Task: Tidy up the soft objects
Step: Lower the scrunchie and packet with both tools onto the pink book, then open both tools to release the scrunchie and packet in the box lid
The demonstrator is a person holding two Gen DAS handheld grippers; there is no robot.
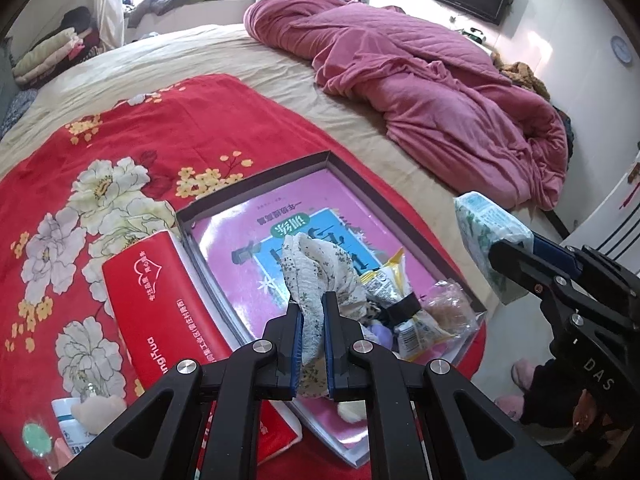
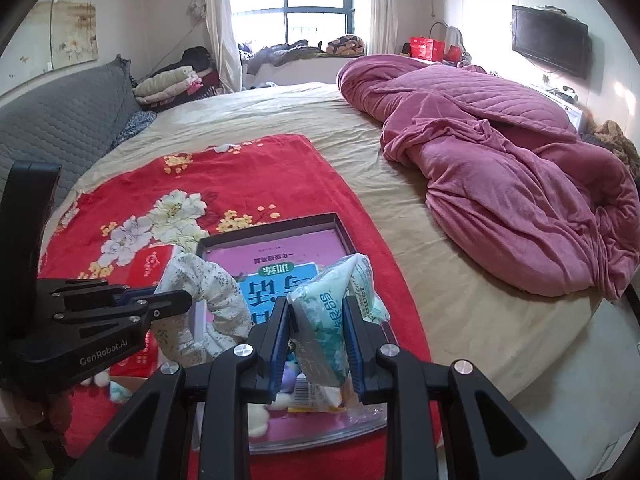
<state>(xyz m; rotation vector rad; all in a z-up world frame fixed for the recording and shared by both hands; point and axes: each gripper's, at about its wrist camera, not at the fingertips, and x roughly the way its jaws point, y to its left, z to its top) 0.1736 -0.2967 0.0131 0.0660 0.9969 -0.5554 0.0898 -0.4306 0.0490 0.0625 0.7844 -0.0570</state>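
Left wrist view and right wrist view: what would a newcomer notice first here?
Probably the two black tools over the red flowered blanket: the left tool is shut on a floral cloth, and the right tool is shut on a pale green tissue pack. Below them lies a shallow box with a pink book inside. Behind, a crumpled pink quilt fills the far side of the bed.

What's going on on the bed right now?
A person is working two handheld grippers over a shallow box on the red floral blanket. The left gripper is shut on a floral fabric scrunchie; the right gripper is shut on a green tissue pack. Snack packets already lie in the box.
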